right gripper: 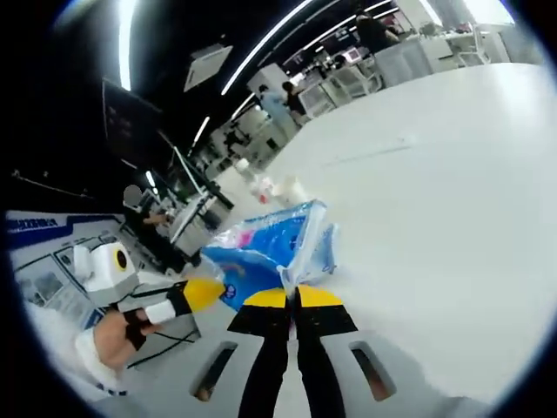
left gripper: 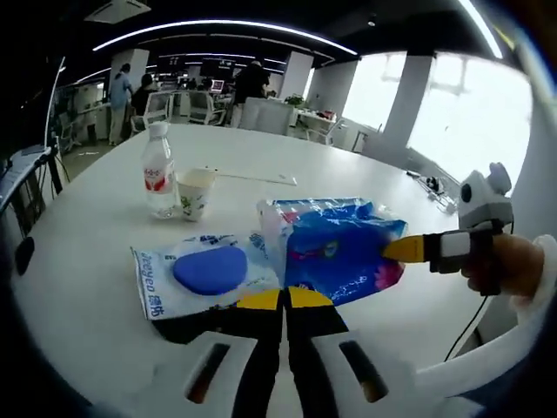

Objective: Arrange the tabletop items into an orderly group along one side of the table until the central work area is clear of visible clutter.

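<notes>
White table (left gripper: 78, 261); both grippers' fingers clamped on blue tissue pack (left gripper: 344, 252).

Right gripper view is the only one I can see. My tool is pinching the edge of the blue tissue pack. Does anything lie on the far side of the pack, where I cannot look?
Observer: Yes. In the left gripper view, a flat wipes pack with a blue oval lid lies on the table right against the tissue pack.
Operator: I see two small pale things far back, but they are blurred. What is the taller one?
Observer: It is a water bottle with a red label, standing upright.
Operator: And the shorter one?
Observer: It is a paper cup, upright and open at the top, close beside the bottle.
</notes>
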### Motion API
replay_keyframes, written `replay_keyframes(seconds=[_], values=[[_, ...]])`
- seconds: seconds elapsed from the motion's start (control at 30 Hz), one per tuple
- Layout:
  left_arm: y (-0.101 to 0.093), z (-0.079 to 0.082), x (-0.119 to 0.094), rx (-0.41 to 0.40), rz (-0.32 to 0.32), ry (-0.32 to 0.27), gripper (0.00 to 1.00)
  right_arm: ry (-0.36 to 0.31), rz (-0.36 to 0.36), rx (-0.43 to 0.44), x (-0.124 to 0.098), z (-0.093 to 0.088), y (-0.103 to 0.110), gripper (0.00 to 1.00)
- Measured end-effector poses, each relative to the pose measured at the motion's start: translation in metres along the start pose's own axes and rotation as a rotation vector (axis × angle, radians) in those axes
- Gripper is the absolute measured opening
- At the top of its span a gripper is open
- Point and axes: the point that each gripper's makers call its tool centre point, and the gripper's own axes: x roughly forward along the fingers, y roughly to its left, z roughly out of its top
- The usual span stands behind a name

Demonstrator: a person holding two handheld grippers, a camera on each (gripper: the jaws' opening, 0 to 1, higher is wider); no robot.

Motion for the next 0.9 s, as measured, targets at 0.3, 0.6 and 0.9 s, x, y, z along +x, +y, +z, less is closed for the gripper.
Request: replay_keyframes(seconds=[0.3, 0.6, 0.9], values=[[-0.028, -0.011, 0.030, 0.040, -0.097, 0.069, 0.00, -0.048, -0.095, 0.072, -0.016, 0.008, -0.037, 0.00], [-0.043, 0.026, 0.083, 0.086, -0.214, 0.092, 0.00, -0.101, -0.210, 0.095, -0.023, 0.037, -0.072, 0.00], [-0.063, 0.047, 0.131, 0.108, -0.300, 0.137, 0.00, -0.062, -0.320, -0.020, -0.030, 0.070, -0.112, 0.00]])
